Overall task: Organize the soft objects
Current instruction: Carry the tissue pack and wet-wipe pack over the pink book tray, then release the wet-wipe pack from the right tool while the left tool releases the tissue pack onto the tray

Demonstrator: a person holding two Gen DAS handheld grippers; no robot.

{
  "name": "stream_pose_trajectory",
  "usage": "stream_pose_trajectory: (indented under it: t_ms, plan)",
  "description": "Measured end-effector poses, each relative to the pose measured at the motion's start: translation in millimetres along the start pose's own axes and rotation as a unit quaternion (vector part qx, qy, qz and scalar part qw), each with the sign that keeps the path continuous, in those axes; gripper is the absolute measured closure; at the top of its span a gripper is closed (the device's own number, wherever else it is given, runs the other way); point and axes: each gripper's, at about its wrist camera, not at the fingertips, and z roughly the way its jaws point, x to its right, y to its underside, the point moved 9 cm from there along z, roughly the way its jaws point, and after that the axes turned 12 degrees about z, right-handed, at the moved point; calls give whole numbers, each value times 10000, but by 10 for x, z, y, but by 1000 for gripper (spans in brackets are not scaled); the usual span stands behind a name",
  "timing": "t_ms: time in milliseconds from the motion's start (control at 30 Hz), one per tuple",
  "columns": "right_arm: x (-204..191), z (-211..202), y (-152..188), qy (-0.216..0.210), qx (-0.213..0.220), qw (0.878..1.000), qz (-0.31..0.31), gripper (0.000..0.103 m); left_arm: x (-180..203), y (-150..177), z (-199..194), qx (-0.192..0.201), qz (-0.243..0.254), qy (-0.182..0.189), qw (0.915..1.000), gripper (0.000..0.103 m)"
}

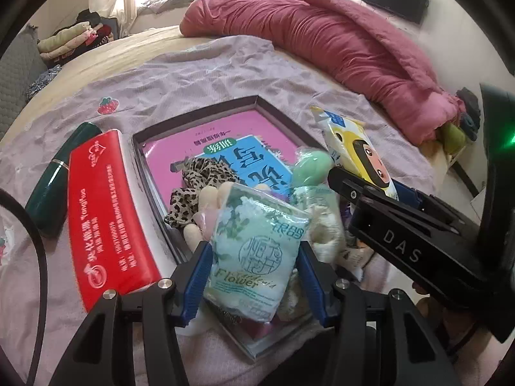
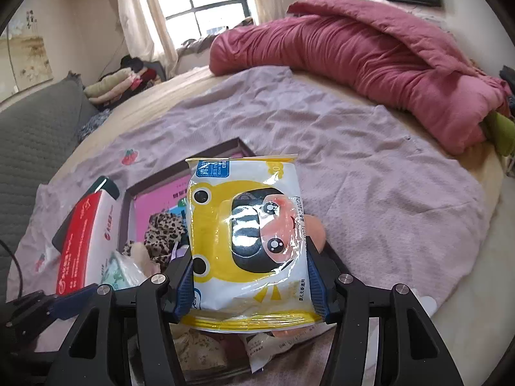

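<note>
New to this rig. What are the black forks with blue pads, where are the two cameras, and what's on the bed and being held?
No robot here: a person holds a two-finger gripper in each hand, and a fisheye camera on each looks forward along its fingers. The black forks are those fingers.

Left wrist view: the left gripper is shut on a pale green tissue pack. The right gripper shows at that picture's right side.

Right wrist view: the right gripper is shut on a yellow wet wipes pack.

On the bed's lilac blanket lies a shallow dark box holding a pink book, leopard-print fabric and other soft items. Beside it are a red-and-white box and a dark green case. A rolled pink duvet lies behind.
</note>
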Motion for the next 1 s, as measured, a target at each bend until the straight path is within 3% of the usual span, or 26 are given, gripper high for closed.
stream_pose_trajectory:
  t_ms: [267, 433, 567, 1000]
  plan:
    - [-23, 261, 127, 103, -396, 9990, -152, 42, -30, 10, 125, -21, 135, -121, 9998, 49]
    - [35, 328, 166, -52, -527, 9985, 137, 38, -49, -1, 157, -16, 120, -115, 9999, 49]
    - [41, 262, 111, -282, -350, 9983, 375, 30, -68, -28, 168, -9, 73, -88, 9999, 49]
    - [181, -79, -90, -376, 364, 9950, 850, 29, 15, -59, 120, 67, 207, 21, 9998, 49]
